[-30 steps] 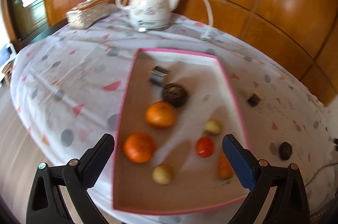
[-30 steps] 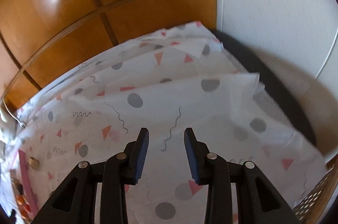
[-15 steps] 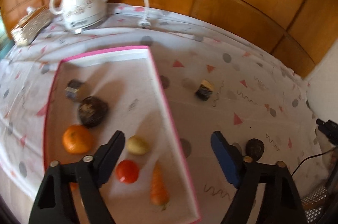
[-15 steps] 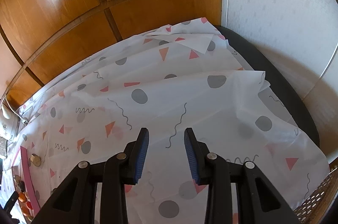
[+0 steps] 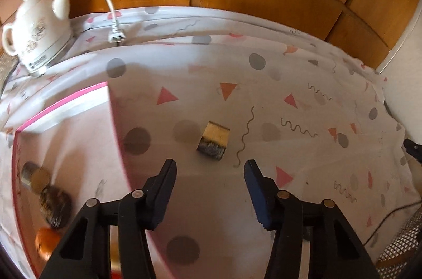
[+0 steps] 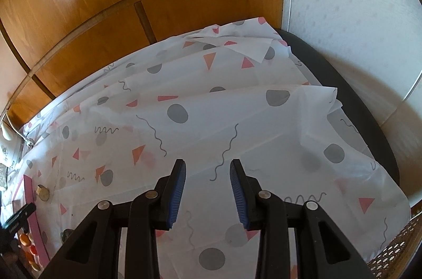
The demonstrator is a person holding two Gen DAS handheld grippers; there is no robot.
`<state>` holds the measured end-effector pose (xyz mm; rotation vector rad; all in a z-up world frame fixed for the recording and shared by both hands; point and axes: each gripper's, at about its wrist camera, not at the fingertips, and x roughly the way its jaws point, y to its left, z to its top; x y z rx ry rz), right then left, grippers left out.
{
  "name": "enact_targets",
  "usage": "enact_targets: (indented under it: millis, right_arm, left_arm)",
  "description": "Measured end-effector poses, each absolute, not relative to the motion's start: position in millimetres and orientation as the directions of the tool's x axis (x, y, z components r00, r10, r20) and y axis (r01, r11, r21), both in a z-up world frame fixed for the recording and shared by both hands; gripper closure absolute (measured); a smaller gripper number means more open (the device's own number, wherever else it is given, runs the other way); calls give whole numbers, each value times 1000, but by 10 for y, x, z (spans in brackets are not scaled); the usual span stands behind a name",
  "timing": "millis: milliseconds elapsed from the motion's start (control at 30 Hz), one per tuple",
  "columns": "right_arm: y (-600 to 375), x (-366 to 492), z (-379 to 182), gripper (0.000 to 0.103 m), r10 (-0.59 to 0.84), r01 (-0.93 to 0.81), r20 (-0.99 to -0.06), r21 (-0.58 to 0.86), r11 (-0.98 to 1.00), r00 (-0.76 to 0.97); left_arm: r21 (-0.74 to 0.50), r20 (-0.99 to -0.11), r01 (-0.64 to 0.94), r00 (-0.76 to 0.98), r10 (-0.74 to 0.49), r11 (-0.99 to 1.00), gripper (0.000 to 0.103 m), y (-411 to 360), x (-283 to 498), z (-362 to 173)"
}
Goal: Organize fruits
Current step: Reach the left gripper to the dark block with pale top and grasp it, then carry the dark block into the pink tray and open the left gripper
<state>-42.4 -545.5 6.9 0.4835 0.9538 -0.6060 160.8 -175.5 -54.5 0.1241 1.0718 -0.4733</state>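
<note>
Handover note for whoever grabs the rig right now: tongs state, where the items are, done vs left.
Left tongs: open, empty, aimed at the small dark-and-yellow piece lying loose on the tablecloth, just right of the pink-rimmed tray.
Right tongs: open, narrower gap, empty, over bare cloth toward the right end of the table.
In the tray: an orange, a dark round item and a small dark-and-tan piece; more at its near end, hidden by the tongs.
Done: several pieces sit in the tray.
Left: likely the loose piece; whether others remain outside cannot be told.
</note>
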Motion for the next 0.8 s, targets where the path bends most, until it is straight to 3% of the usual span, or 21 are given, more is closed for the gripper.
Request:
enact_targets:
  millis: [167, 233, 300, 367, 800]
  right_arm:
    - [-5452, -395, 46, 68, -261, 664, -865, 105, 741, 428]
    - [-5457, -389, 38, 68, -261, 664, -867, 102, 740, 424]
    - [-5466, -382, 34, 68, -266, 667, -868, 95, 739, 419]
    - [-5497, -388, 29, 68, -277, 679, -869, 88, 729, 410]
    - [-5707, -569, 11, 68, -285, 757, -872, 138, 639, 399]
  left_arm:
    - [-119, -884, 421, 367, -288, 899, 50, -1880, 1753, -711]
    - [-113, -887, 419, 365, -282, 901, 57, -1920, 1799, -759]
    - [-110, -896, 411, 354, -269, 905, 72, -1944, 1838, -832]
    - [-114, -888, 411, 366, -278, 904, 75, -1945, 1829, -832]
    - [-260, -800, 366, 437, -411, 894, 75, -1458, 1346, -346]
